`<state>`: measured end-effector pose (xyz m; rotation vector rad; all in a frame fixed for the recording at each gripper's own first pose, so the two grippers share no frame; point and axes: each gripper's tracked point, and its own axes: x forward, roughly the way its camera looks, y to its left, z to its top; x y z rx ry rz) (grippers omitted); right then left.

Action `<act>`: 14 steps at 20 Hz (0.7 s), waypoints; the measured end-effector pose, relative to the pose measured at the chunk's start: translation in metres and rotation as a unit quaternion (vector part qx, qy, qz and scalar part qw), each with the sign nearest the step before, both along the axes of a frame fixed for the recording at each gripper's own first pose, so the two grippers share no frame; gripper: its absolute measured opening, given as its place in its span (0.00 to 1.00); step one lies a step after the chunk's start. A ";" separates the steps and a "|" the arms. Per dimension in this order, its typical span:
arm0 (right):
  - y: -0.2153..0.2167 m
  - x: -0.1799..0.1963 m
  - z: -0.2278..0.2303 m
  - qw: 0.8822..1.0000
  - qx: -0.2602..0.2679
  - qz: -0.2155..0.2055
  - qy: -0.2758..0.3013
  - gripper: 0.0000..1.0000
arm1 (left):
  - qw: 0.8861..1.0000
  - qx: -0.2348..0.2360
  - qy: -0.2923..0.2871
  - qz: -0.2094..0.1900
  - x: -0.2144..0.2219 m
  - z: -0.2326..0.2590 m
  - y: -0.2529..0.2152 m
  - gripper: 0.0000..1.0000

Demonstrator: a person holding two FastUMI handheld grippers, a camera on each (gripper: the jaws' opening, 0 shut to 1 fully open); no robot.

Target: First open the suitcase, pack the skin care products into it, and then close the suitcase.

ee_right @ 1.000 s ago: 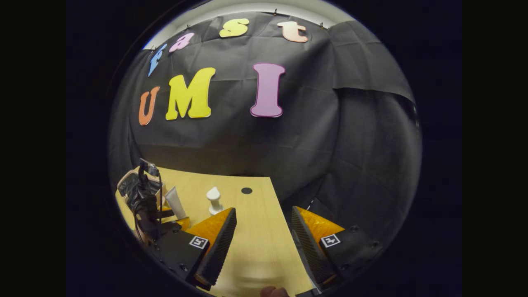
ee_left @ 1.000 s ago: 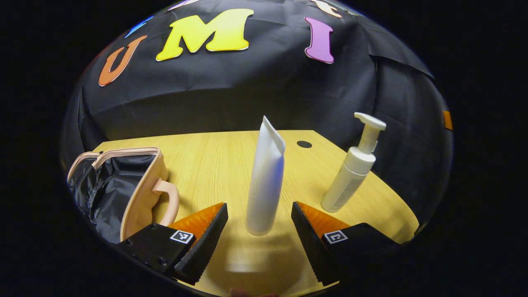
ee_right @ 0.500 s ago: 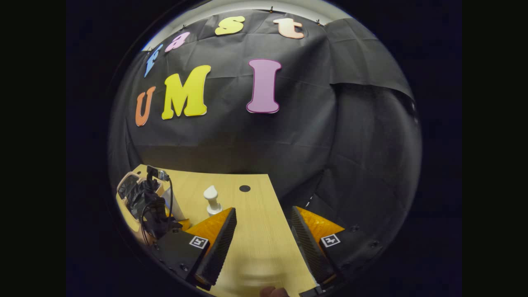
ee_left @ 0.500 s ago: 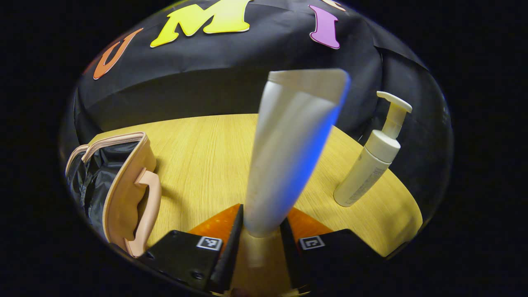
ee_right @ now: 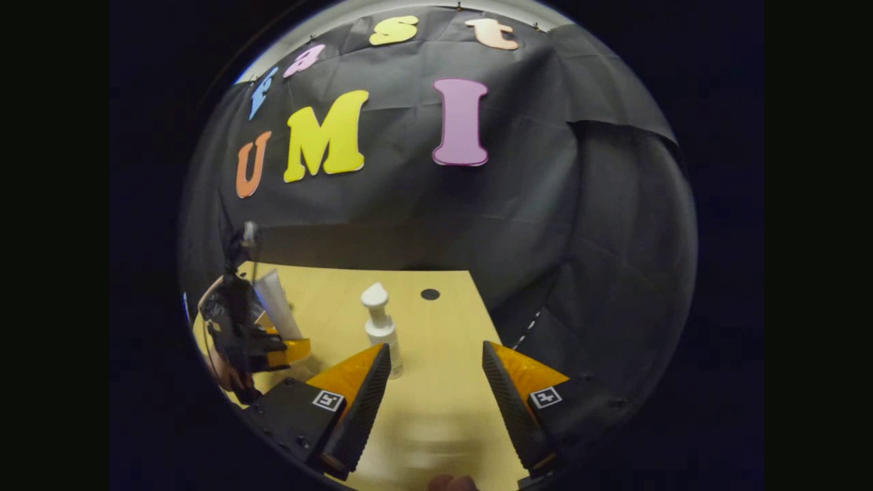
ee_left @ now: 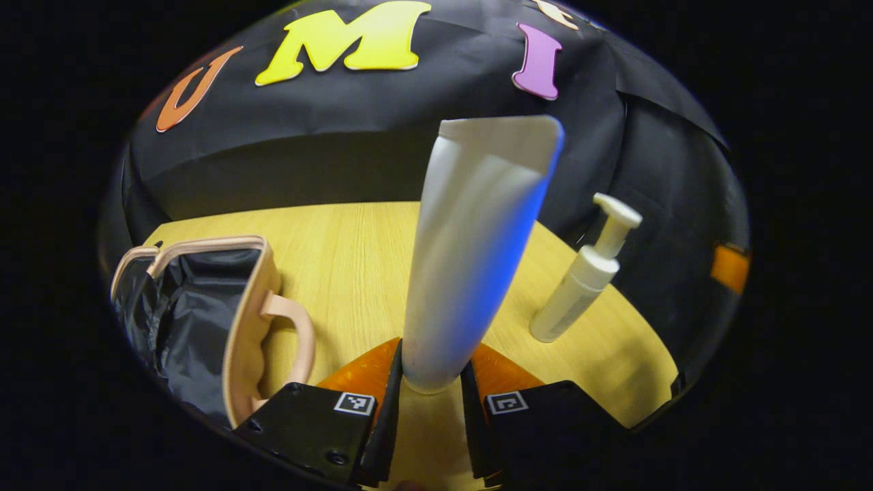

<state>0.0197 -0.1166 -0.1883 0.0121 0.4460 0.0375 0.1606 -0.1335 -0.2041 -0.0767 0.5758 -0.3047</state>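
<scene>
Left gripper (ee_left: 430,389) has both fingers clamped on the cap end of the white squeeze tube (ee_left: 470,252), which stands upright between them, above the wooden table (ee_left: 354,259). Just left sits the pink toiletry case (ee_left: 225,314), unzipped, black lining showing. Farther right stands the white pump bottle (ee_left: 583,276). Right gripper (ee_right: 436,382) hangs wide open, holding nothing, over the table with the pump bottle just ahead.
</scene>
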 end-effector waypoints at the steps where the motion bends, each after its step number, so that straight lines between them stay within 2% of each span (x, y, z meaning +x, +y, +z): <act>1: 0.015 0.007 -0.013 1.000 0.010 0.021 0.008 0.80 | 1.000 -0.005 -0.005 0.003 -0.008 0.015 0.005 0.46; 3: 0.038 0.024 -0.040 0.998 0.017 0.053 0.026 0.80 | 1.000 -0.012 -0.017 0.013 -0.025 0.047 0.019 0.45; 6: 0.058 0.051 -0.077 0.996 0.011 0.078 0.046 0.80 | 0.999 -0.015 -0.023 0.037 -0.049 0.079 0.044 0.45; 13: 0.067 0.095 -0.123 0.994 0.033 0.063 0.079 0.79 | 0.994 0.002 -0.012 0.110 -0.082 0.108 0.118 0.45; 14: 0.068 0.098 -0.129 0.994 0.039 0.058 0.087 0.75 | 0.992 0.006 -0.010 0.126 -0.087 0.108 0.134 0.45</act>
